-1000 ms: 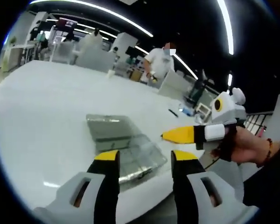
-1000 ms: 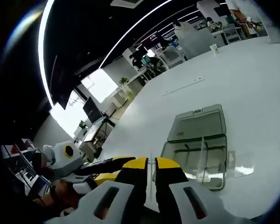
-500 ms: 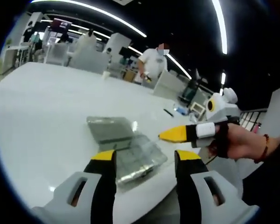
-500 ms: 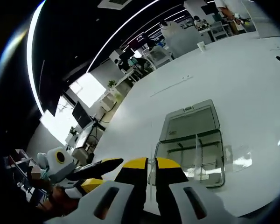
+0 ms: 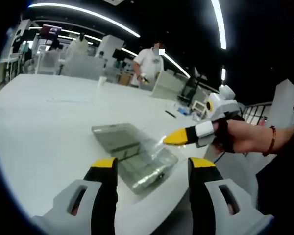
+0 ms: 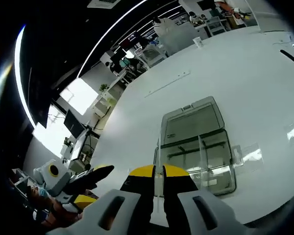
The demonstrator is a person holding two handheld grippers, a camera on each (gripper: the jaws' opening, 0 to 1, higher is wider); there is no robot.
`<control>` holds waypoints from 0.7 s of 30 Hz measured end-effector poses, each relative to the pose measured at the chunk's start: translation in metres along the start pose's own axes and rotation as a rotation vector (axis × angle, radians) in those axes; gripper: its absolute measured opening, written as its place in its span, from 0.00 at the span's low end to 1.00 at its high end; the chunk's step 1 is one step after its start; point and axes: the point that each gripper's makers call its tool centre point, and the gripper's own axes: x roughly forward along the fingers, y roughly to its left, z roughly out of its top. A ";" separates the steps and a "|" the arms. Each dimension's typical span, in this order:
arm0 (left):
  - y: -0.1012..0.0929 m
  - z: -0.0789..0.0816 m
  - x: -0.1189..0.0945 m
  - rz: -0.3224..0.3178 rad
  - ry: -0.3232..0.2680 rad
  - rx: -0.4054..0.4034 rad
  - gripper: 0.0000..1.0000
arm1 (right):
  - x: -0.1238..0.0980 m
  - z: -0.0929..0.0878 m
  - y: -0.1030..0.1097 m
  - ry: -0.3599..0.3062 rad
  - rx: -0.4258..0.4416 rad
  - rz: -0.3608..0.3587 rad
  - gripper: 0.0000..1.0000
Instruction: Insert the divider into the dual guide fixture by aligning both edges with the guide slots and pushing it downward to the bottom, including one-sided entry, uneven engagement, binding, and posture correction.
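While my left gripper (image 5: 152,169) hangs open above the table (image 5: 39,127), my right gripper (image 6: 158,171) pinches the divider (image 6: 157,188) edge-on. At twelve o'clock the fixture (image 6: 198,147) waits; I judge insertion not yet begun.

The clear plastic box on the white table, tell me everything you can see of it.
The clear plastic box lies open and flat on the white table, its hinged lid folded back beside the tray. It looks like thin transparent plastic with a greyish tint. An upright clear partition crosses the tray. Neither gripper touches it; the right gripper is shut short of its near edge.
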 end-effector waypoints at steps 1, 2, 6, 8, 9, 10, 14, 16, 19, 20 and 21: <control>0.002 -0.001 0.001 -0.006 -0.003 0.003 0.58 | 0.002 -0.001 0.000 0.011 -0.003 -0.007 0.00; 0.004 -0.002 0.002 -0.008 -0.002 0.004 0.59 | 0.004 0.000 -0.001 0.016 -0.009 -0.012 0.00; 0.012 -0.005 0.005 -0.004 0.004 0.005 0.60 | 0.009 -0.003 -0.007 0.057 -0.013 -0.052 0.00; 0.013 -0.003 0.005 0.004 0.003 -0.002 0.61 | 0.009 -0.005 -0.011 0.070 -0.014 -0.075 0.00; 0.012 -0.002 0.005 0.003 -0.004 0.000 0.61 | 0.009 -0.004 -0.012 0.062 -0.018 -0.076 0.00; 0.011 0.000 0.006 -0.006 -0.018 0.007 0.62 | 0.011 -0.005 -0.014 0.063 -0.019 -0.086 0.00; 0.011 -0.004 0.008 -0.021 0.003 0.022 0.64 | 0.014 -0.005 -0.018 0.062 0.009 -0.097 0.00; 0.012 -0.004 0.009 -0.019 0.005 0.026 0.64 | 0.016 -0.004 -0.021 0.064 -0.012 -0.110 0.00; 0.012 -0.004 0.010 -0.032 0.001 0.022 0.64 | 0.019 -0.003 -0.026 0.069 -0.013 -0.122 0.00; 0.013 -0.004 0.011 -0.035 -0.001 0.021 0.65 | 0.019 -0.003 -0.027 0.067 -0.011 -0.122 0.00; 0.014 -0.002 0.010 -0.040 -0.005 0.012 0.65 | 0.020 -0.003 -0.028 0.069 -0.008 -0.128 0.00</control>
